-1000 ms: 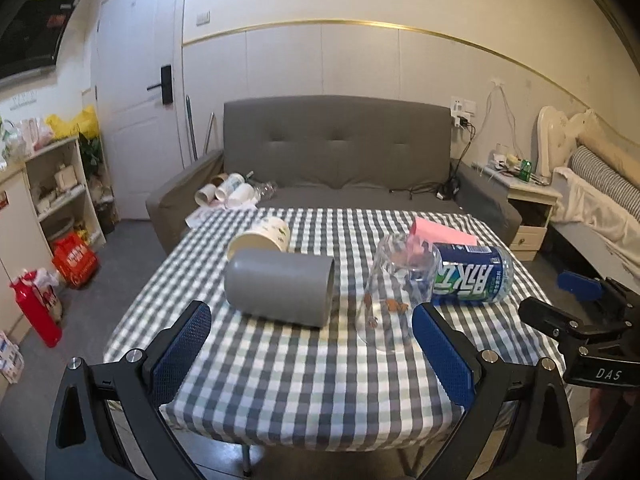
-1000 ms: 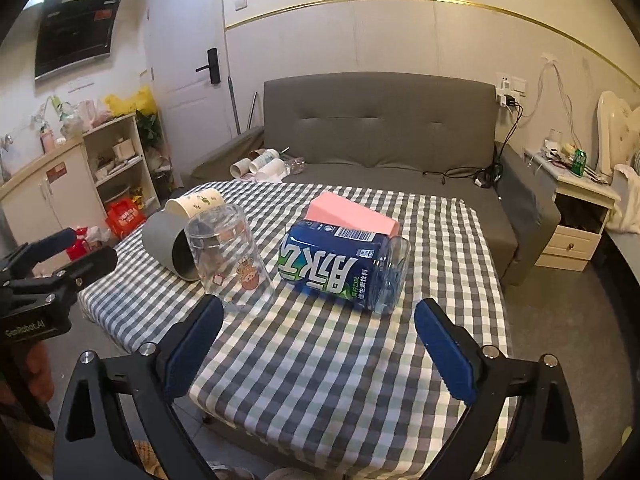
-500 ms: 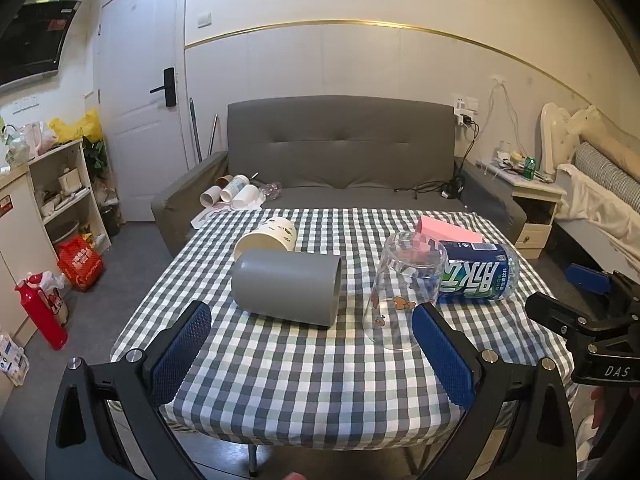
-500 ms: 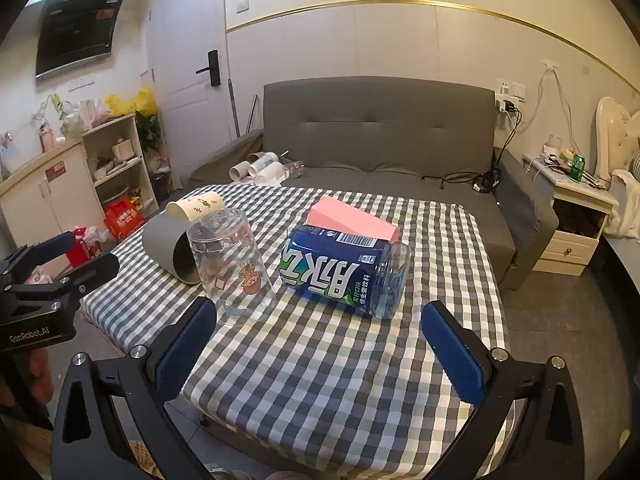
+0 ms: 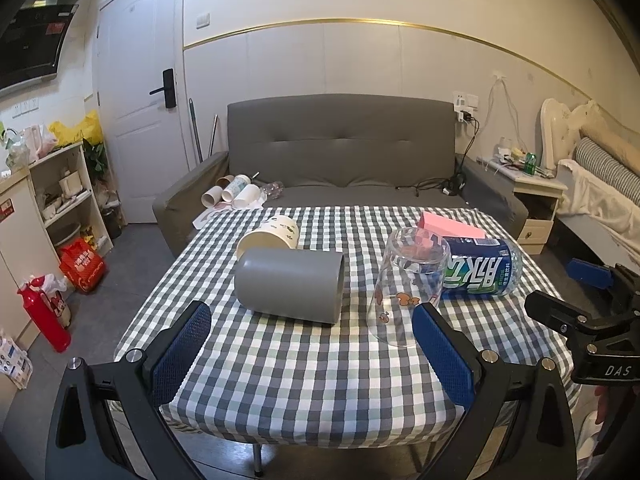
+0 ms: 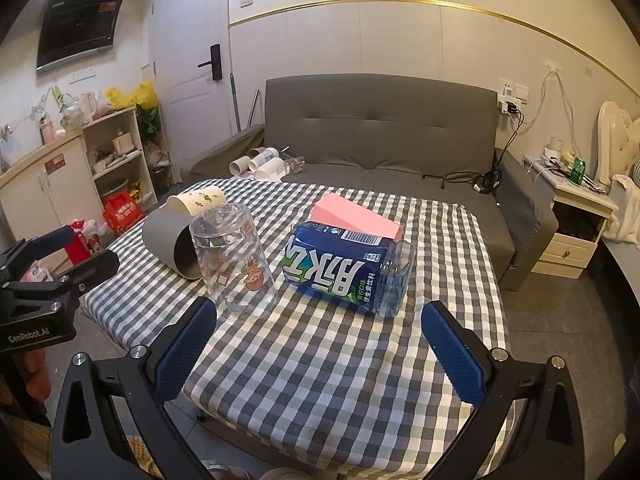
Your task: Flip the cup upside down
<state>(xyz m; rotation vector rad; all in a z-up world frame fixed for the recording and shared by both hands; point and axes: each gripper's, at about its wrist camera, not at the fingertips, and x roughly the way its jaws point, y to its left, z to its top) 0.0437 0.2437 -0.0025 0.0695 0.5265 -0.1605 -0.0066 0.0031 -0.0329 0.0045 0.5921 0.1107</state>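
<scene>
A clear glass cup (image 5: 408, 284) with small cartoon prints stands upside down, mouth down, on the checked tablecloth (image 5: 304, 364); it also shows in the right wrist view (image 6: 236, 258). My left gripper (image 5: 312, 354) is open and empty, held back at the table's near edge, apart from the cup. My right gripper (image 6: 320, 354) is open and empty, also near the table's front edge. Each gripper shows in the other's view: the right one (image 5: 580, 312) at the right side, the left one (image 6: 52, 264) at the left side.
A grey cylinder (image 5: 290, 286) lies on its side left of the cup, a paper cup (image 5: 270, 234) behind it. A blue-labelled jar (image 5: 480, 272) lies on its side right of the cup, with a pink box (image 5: 450, 228) behind. A grey sofa (image 5: 340, 156) stands beyond the table.
Both grippers have drawn back and risen slightly from the table; the objects look smaller and farther. The glass cup stays upside down in the same place.
</scene>
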